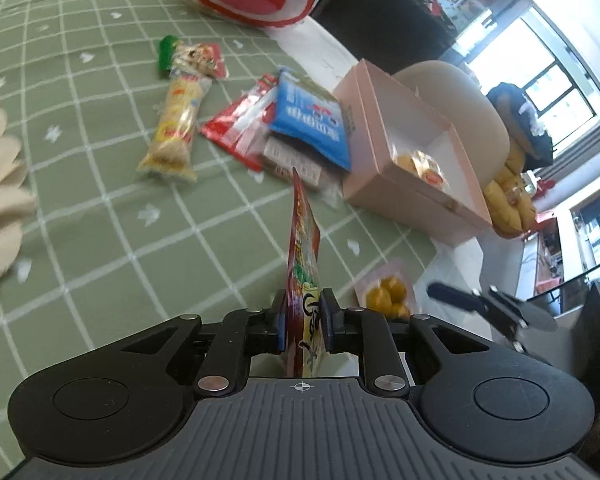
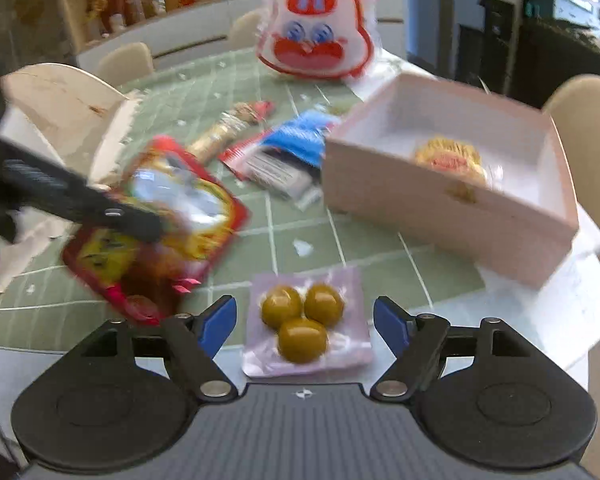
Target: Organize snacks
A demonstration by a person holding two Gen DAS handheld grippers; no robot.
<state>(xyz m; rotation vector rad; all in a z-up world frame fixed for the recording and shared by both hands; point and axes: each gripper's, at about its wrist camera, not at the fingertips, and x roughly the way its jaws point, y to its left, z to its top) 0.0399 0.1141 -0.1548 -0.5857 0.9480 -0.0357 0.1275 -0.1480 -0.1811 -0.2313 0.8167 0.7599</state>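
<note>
My left gripper [image 1: 304, 316] is shut on a red and yellow snack packet [image 1: 303, 248], held edge-on above the green checked cloth; the right wrist view shows the same packet [image 2: 172, 208] lifted at the left. My right gripper [image 2: 305, 322] stands open, its blue pads either side of a clear pouch with three olive-yellow balls [image 2: 304, 326] lying on the cloth; nothing presses on it. The pink box [image 2: 452, 184] sits open at the right with one yellow wrapped snack [image 2: 452, 160] inside. A blue packet [image 1: 310, 120], a red sachet [image 1: 236, 126] and a long cracker roll [image 1: 178, 120] lie beside the box.
A large bag with a red cartoon face [image 2: 318, 28] stands at the far end of the table. A cream chair [image 1: 456, 100] is behind the box, another pale chair back [image 2: 60, 96] is at the left. The table edge [image 2: 540, 320] runs close to the right of the box.
</note>
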